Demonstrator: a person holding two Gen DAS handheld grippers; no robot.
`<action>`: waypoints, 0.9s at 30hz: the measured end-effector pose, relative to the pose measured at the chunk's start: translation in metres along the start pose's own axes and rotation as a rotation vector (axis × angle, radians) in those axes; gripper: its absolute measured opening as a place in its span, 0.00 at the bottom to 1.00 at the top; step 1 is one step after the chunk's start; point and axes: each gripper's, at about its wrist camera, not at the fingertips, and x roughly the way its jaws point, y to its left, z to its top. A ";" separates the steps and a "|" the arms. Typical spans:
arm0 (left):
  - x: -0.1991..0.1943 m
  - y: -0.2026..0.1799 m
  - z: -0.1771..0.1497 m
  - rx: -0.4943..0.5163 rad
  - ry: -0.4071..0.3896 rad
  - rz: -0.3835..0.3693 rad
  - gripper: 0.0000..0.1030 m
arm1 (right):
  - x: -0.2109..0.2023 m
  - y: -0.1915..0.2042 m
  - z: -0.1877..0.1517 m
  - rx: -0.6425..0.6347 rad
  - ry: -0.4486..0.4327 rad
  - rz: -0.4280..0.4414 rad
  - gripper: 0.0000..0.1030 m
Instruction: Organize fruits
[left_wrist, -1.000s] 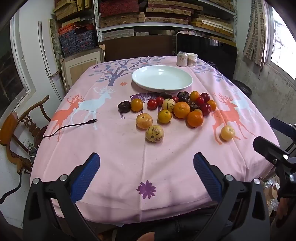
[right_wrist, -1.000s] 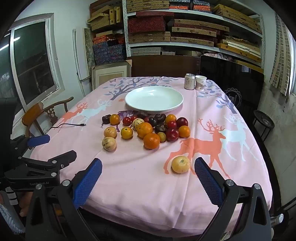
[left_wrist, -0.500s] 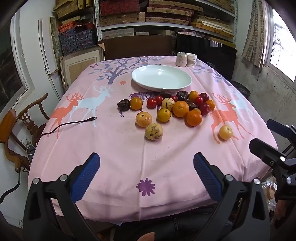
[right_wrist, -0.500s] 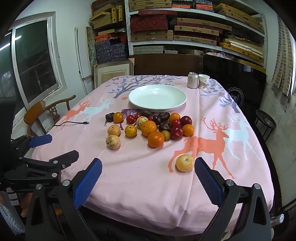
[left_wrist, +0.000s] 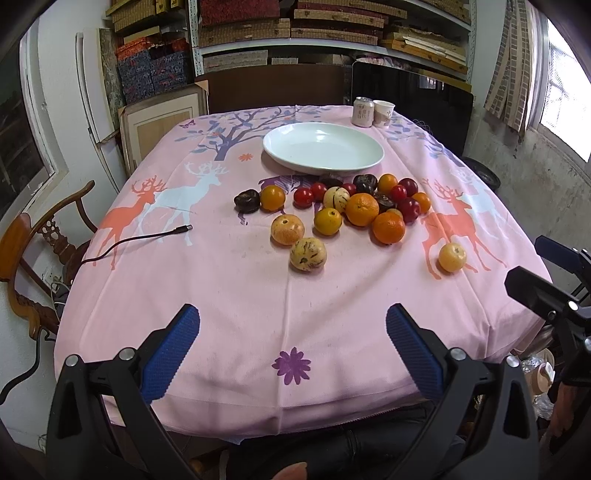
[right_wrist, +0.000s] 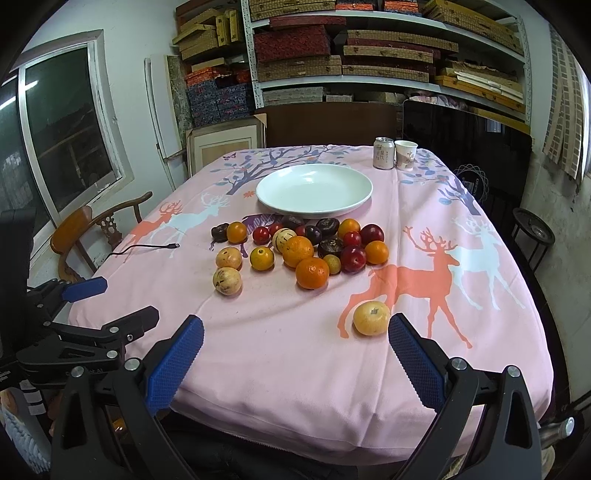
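Both tongs, left gripper (left_wrist: 291, 343) and right gripper (right_wrist: 295, 347), gape empty; the lower-right pale fruit (right_wrist: 371, 318), round and likely roll-prone, wants pinching across its middle.

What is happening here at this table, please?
A person holds a gripper in each hand above the near edge of a pink tablecloth. The left gripper and the right gripper both have their jaws wide open and hold nothing. The fruits lie loose on the cloth in front of the white plate, which is empty. One pale yellow fruit lies apart, nearest the right gripper.
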 end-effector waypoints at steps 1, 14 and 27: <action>0.001 0.000 0.000 -0.001 0.003 -0.001 0.96 | 0.000 0.000 0.000 -0.001 0.000 0.000 0.97; 0.008 0.001 -0.002 -0.011 0.024 -0.016 0.96 | 0.004 -0.002 -0.002 0.016 0.012 0.021 0.97; 0.011 0.003 -0.003 -0.023 0.034 -0.032 0.96 | 0.006 0.001 -0.001 0.016 0.021 0.018 0.97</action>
